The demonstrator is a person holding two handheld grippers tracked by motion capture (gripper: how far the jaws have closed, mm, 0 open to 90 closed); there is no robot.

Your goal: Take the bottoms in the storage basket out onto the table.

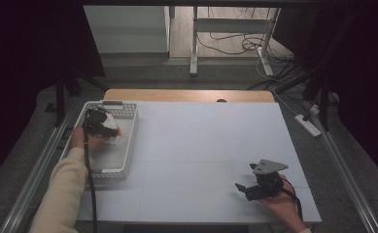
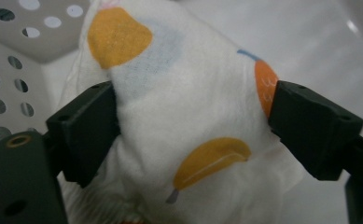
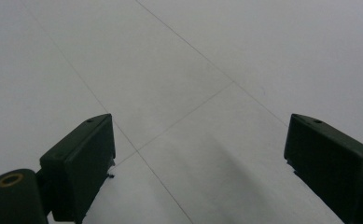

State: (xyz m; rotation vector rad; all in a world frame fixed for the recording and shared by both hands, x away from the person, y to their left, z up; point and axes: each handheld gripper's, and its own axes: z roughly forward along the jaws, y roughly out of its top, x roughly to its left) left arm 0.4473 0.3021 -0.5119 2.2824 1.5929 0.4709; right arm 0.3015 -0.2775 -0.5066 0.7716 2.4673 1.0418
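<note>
Patterned cloth (image 2: 188,116) between wide-set jaws of left claw (image 2: 193,112), both pads touching.

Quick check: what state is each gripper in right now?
Left gripper: closed on the patterned cloth in the basket.
Right gripper: open, nothing held.

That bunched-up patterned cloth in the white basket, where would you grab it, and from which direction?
Grip the raised middle hump of the cloth, coming down from above. It bulges up there, and the basket walls block a sideways approach. The left gripper is placed like this, its jaws on either side of the bulge and touching it.
</note>
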